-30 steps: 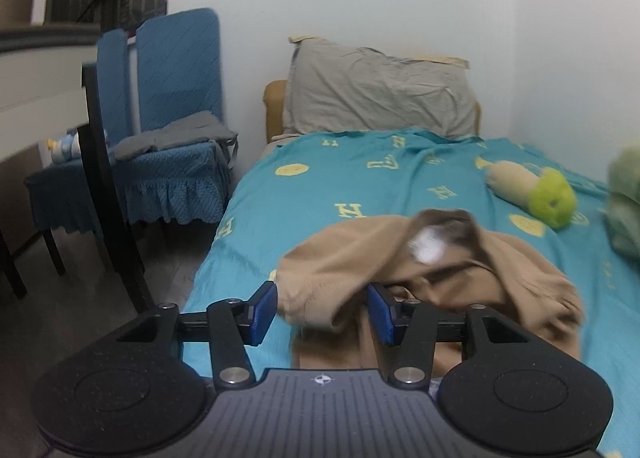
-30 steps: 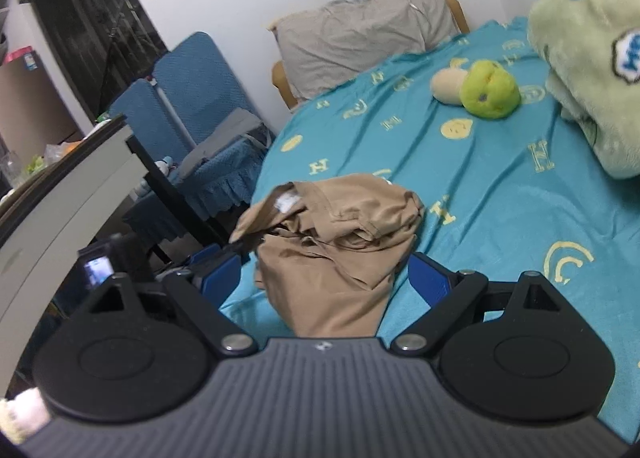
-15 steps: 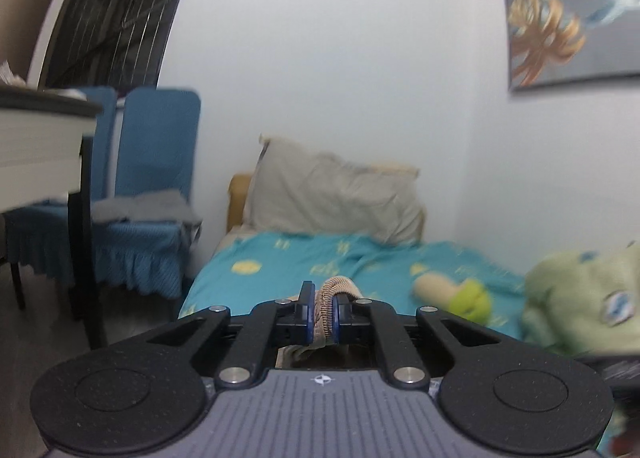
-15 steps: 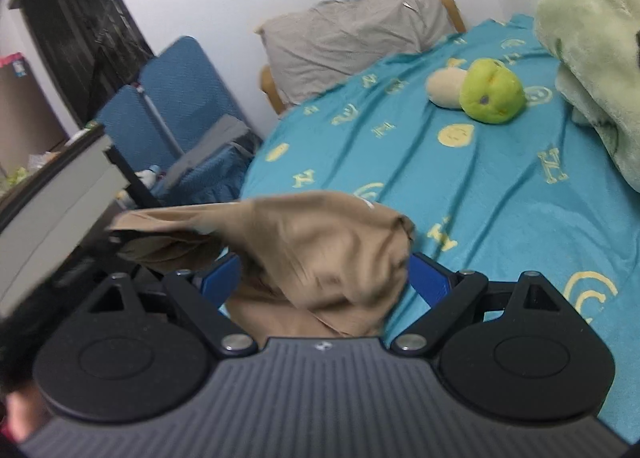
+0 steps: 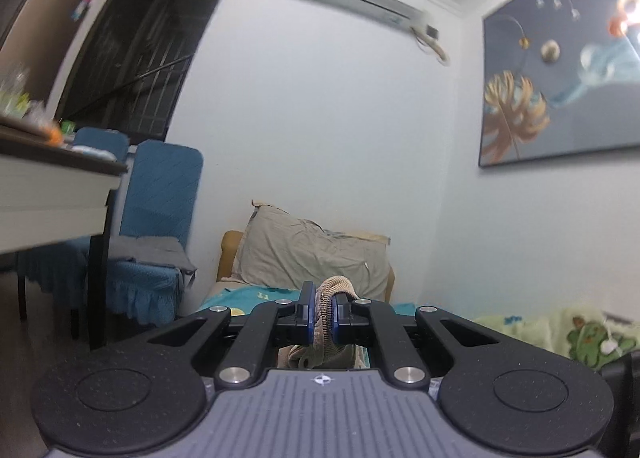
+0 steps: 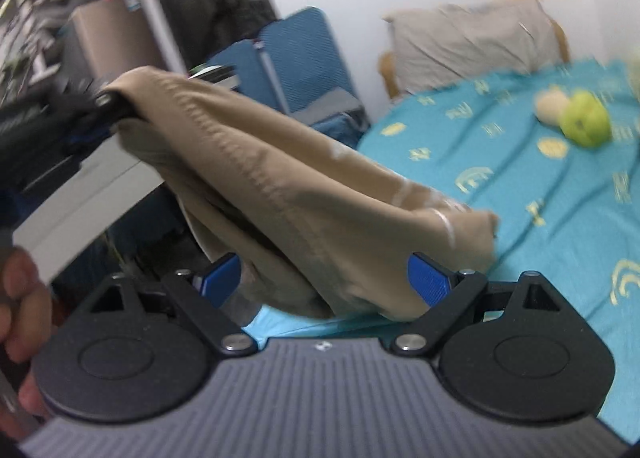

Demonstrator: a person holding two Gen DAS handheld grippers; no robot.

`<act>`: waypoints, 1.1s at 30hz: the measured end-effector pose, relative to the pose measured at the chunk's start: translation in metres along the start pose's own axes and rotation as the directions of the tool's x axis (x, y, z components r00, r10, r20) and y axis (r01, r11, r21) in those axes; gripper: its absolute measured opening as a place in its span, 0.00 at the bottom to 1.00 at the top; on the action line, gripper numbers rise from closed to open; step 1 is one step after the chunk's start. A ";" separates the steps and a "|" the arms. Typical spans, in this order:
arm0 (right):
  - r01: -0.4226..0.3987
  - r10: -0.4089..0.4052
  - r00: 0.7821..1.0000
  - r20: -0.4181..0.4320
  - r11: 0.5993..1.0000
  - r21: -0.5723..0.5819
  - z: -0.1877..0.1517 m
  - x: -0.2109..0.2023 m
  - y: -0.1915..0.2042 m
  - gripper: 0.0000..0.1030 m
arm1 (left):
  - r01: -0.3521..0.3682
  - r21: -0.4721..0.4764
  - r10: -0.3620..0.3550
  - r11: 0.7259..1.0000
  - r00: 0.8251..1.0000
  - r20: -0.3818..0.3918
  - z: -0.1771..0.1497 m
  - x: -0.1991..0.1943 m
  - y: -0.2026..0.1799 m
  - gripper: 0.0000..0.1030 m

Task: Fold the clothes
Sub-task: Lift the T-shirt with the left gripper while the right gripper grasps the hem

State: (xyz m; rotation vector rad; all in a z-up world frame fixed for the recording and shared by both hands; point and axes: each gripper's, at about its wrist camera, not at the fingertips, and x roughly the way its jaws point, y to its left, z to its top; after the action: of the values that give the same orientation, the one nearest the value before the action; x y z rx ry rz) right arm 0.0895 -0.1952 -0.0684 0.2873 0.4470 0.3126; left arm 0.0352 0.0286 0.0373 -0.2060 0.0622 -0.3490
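Pale bedroom walls frame a bed under a teal sheet printed with yellow letters (image 6: pixel 520 161), with a crumpled grey pillow (image 5: pixel 316 254) at its head and blue fabric-covered chairs (image 5: pixel 160 193) beside it.

Off the bed, a tan, soft knit garment (image 6: pixel 304 193) hangs in the air. The left gripper (image 5: pixel 321 316) has its blue-padded jaws clamped together on a ribbed edge of the cloth, which bulges up between them; in the right wrist view that same gripper (image 6: pixel 86 125) sits high at the upper left with the fabric trailing from it. The right gripper (image 6: pixel 326 282) has its jaws wide apart, holding nothing, and the drooping lower bulk of the garment hangs just in front of and between them; whether the cloth touches the pads cannot be told through the blur.

The garment looks light, limp and slightly stretchy, so it should sag wherever it is unsupported and is unlikely to slip from a pinch. A seam or ribbed hem gives the firmest hold, and a matching corner at the low end seems the sensible spot for the free gripper.

Its long axis runs diagonally, from the pinched high end at upper left down to the loose end at lower right, toward the bed.
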 end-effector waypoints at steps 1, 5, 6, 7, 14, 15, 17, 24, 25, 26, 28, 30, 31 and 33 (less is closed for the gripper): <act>0.017 -0.017 1.000 0.018 1.000 -0.014 -0.005 0.001 0.006 0.89 | -0.016 0.001 0.016 1.000 1.000 0.001 -0.002 -0.003 0.003 0.08; 0.110 -0.108 0.993 0.057 0.993 -0.034 -0.022 0.012 0.018 0.89 | -0.040 -0.052 0.039 0.998 0.999 -0.019 -0.006 -0.004 0.017 0.08; 0.125 -0.123 0.991 0.053 0.992 -0.027 -0.024 0.016 0.016 0.89 | -0.038 -0.063 0.036 0.997 0.999 -0.023 -0.007 -0.003 0.020 0.08; 0.131 -0.129 0.990 0.047 0.991 -0.020 -0.025 0.020 0.015 0.89 | -0.034 -0.071 0.032 0.997 0.999 -0.030 -0.009 -0.003 0.022 0.08; 0.060 -0.061 0.998 0.026 0.997 0.045 -0.022 0.033 0.002 0.89 | 0.000 -0.108 -0.010 0.994 0.996 -0.091 -0.027 0.009 0.031 0.08; 0.054 -0.056 0.998 0.029 0.997 0.046 -0.022 0.034 0.002 0.89 | 0.000 -0.110 -0.010 0.994 0.996 -0.090 -0.027 0.009 0.032 0.08; 0.063 -0.064 0.998 0.022 0.997 0.038 -0.024 0.037 0.004 0.89 | 0.002 -0.113 -0.011 0.994 0.996 -0.087 -0.028 0.011 0.034 0.08; 0.292 -0.293 0.955 -0.050 0.956 -0.011 -0.033 0.039 -0.001 0.89 | -0.056 -0.115 0.049 0.992 0.996 -0.068 -0.026 0.013 0.035 0.08; 0.330 -0.330 0.943 -0.033 0.944 -0.008 -0.031 0.033 -0.004 0.89 | -0.067 -0.107 0.060 0.992 0.996 -0.068 -0.026 0.013 0.034 0.08; 0.368 -0.368 0.930 -0.011 0.930 -0.004 -0.028 0.025 -0.006 0.89 | -0.071 -0.100 0.064 0.993 0.996 -0.067 -0.026 0.014 0.033 0.08; 0.430 -0.430 0.902 0.035 0.903 0.015 -0.022 0.010 -0.011 0.89 | -0.077 -0.085 0.072 0.993 0.995 -0.065 -0.026 0.016 0.031 0.08; 0.460 -0.463 0.883 0.077 0.886 0.056 -0.015 -0.006 -0.018 0.89 | -0.072 -0.073 0.067 0.995 0.995 -0.069 -0.028 0.017 0.027 0.08; 0.466 -0.471 0.878 0.087 0.882 0.077 -0.012 -0.011 -0.023 0.89 | -0.069 -0.067 0.064 0.995 0.995 -0.072 -0.029 0.017 0.026 0.08; 0.476 -0.486 0.869 0.093 0.872 0.111 -0.009 -0.017 -0.032 0.89 | -0.063 -0.055 0.059 0.997 0.995 -0.076 -0.030 0.018 0.022 0.08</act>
State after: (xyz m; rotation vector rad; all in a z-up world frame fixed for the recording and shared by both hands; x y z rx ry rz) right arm 0.0780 -0.2292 -0.0805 0.2650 0.4006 -0.2155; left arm 0.0565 0.0373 0.0026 -0.2469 0.1521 -0.2942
